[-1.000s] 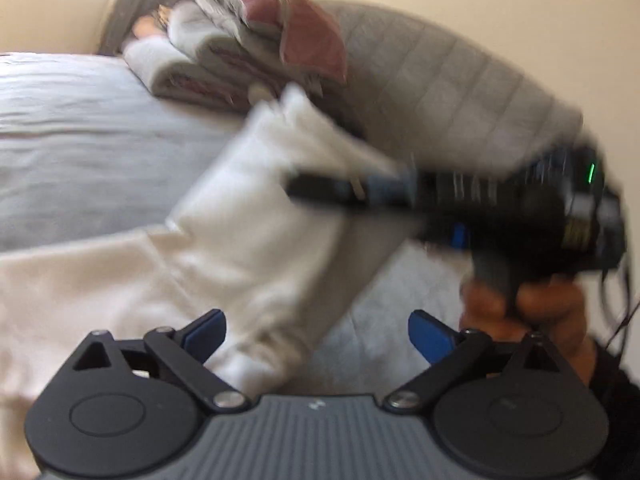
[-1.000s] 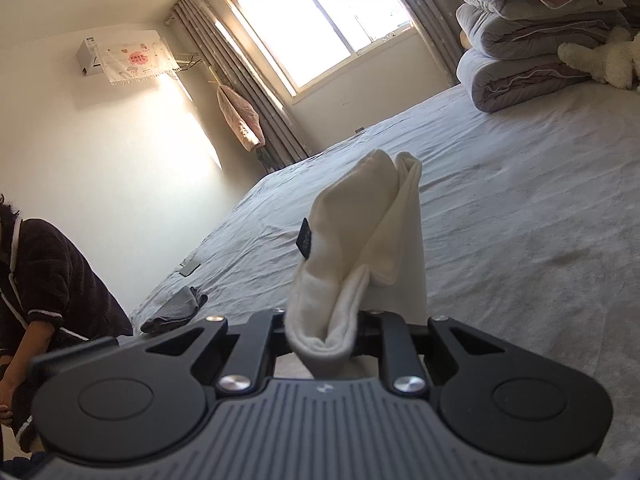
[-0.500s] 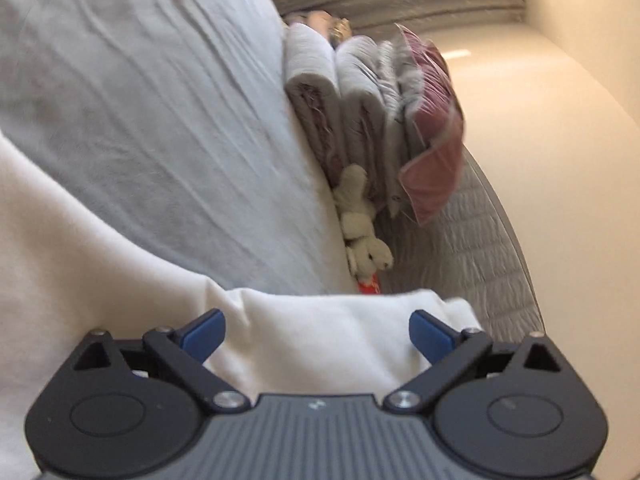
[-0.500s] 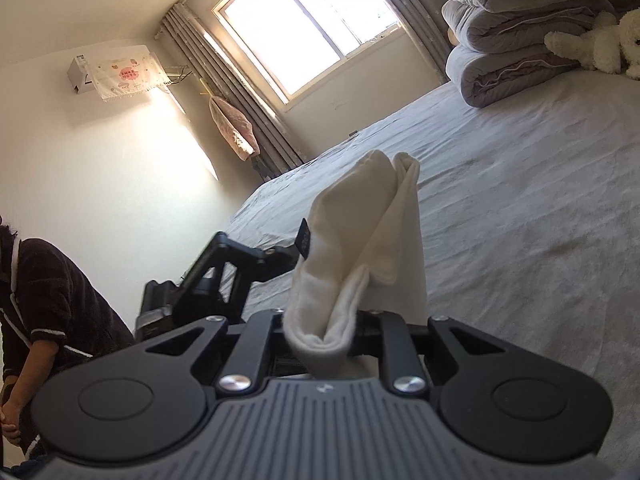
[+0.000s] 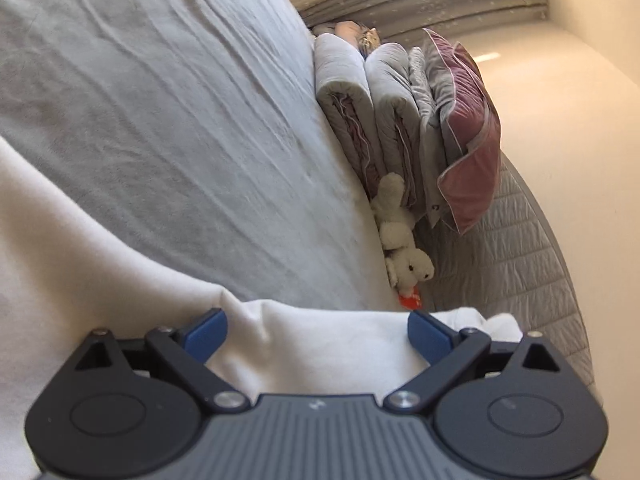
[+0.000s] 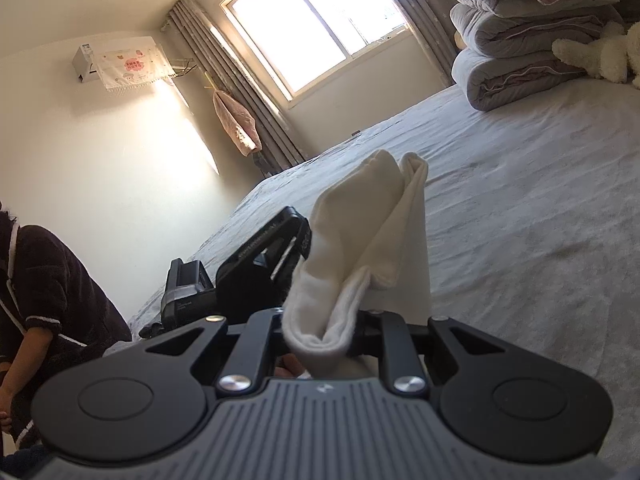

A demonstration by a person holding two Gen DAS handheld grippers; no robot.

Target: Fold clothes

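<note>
- The left gripper [image 5: 318,330] has its two blue-tipped fingers [image 5: 206,330] spread wide apart; the cream garment [image 5: 120,280] lies between and beneath them, with nothing pinched.
- In the left wrist view the cream garment spreads from the lower left across the grey bed sheet [image 5: 180,100] and bunches up in front of the gripper body; its far edge reaches just past the right fingertip.
- The right gripper [image 6: 334,330] has its fingers pressed together on a folded bunch of the cream garment [image 6: 372,236]; the cloth stands up from the pinch in a tall doubled fold, its upper end clear of the bed sheet [image 6: 520,200].
- The left gripper [image 6: 256,268] shows in the right wrist view as a black body just beside the raised fold, on its left side; whether it touches the cloth there is hard to tell, since the fold hides the contact.
- A stack of folded quilts [image 5: 372,108] sits at the head of the bed, with a pink pillow [image 5: 468,136] on top; a white plush toy [image 5: 400,236] lies against the stack, next to the quilted grey headboard [image 5: 512,264].
- In the right wrist view a bright window [image 6: 316,28] with grey curtains [image 6: 248,92] fills the far wall; an air conditioner [image 6: 120,62] under a printed cover hangs on the left wall.
- A person in a dark robe [image 6: 52,292] stands at the left edge, beside the bed.
</note>
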